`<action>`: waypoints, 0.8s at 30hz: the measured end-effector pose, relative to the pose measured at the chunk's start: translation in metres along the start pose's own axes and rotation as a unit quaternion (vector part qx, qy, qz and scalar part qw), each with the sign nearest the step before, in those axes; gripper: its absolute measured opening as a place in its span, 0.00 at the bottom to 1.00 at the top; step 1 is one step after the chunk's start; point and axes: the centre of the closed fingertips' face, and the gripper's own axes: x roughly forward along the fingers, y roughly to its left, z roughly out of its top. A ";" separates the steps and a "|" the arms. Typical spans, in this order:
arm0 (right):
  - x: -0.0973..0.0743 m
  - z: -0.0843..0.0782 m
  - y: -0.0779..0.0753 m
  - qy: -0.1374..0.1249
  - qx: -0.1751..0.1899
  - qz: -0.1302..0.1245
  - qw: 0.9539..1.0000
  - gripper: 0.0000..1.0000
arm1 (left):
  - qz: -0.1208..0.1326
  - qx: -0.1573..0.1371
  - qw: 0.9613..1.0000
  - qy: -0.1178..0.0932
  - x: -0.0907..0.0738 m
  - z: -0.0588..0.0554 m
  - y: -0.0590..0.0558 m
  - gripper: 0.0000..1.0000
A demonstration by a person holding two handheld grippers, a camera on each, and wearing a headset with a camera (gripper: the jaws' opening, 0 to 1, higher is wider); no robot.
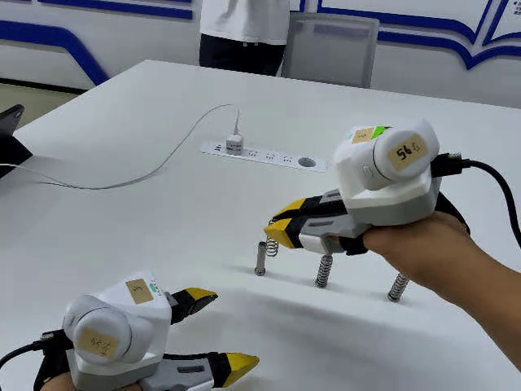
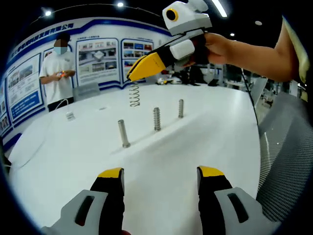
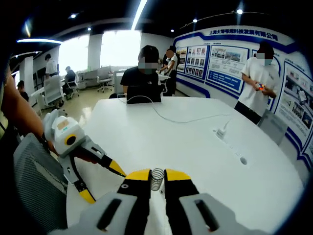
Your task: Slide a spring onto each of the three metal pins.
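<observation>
A: What is hard to see?

B: In the head view the left tool is cut off by the bottom edge. A person behind the bench is cut at the top, so torso only. The spring in the right tool is small there and partly covered by the jaw tips. In the right gripper view it is seen end-on, just a ring btw the jaws.

A: Count, pls?

B: Pins: 3 pcs, upright in a row on the bench. The bare pin is at one end. The middle pin and the end pin each have a spring around them. So 3 springs in total: 2 on pins, 1 in the tool. People in the room: several, and the far ones are too small to count.

A: The tools?

B: Right tool: jaws pressed together on the spring's upper end. The spring hangs in the air near the bare pin, not on it. Left tool: jaws spread, nothing btw them, low over the bench and apart from the pins.

A: Other things?

B: 1 power strip w/ 1 plug and a thin cable running off to the side.
</observation>
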 end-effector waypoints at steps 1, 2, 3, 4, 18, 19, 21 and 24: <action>0.002 0.002 -0.003 -0.002 0.001 -0.002 1.000 0.12 | 0.000 0.000 1.000 0.000 0.000 -0.001 0.000 0.62; 0.003 0.003 -0.004 -0.004 0.002 -0.003 1.000 0.12 | 0.000 0.000 1.000 0.001 0.000 -0.001 0.000 0.62; 0.005 0.005 -0.006 -0.006 0.002 -0.004 1.000 0.12 | 0.000 0.000 1.000 0.001 0.000 -0.001 0.000 0.62; 0.007 0.005 -0.008 -0.005 0.003 -0.004 1.000 0.12 | 0.000 0.000 1.000 0.001 0.000 -0.001 0.000 0.62; 0.028 -0.005 -0.020 0.003 0.014 -0.006 1.000 0.12 | 0.002 -0.004 1.000 0.002 0.000 -0.002 0.000 0.64; 0.029 -0.007 -0.020 0.005 0.015 -0.006 1.000 0.12 | 0.002 -0.004 1.000 0.003 0.000 -0.002 0.000 0.64; 0.031 -0.009 -0.020 0.008 0.015 -0.006 1.000 0.12 | 0.002 -0.004 1.000 0.003 0.000 -0.002 0.000 0.64; 0.034 -0.012 -0.021 0.011 0.017 -0.005 1.000 0.12 | 0.001 -0.004 1.000 0.003 0.001 -0.002 0.000 0.64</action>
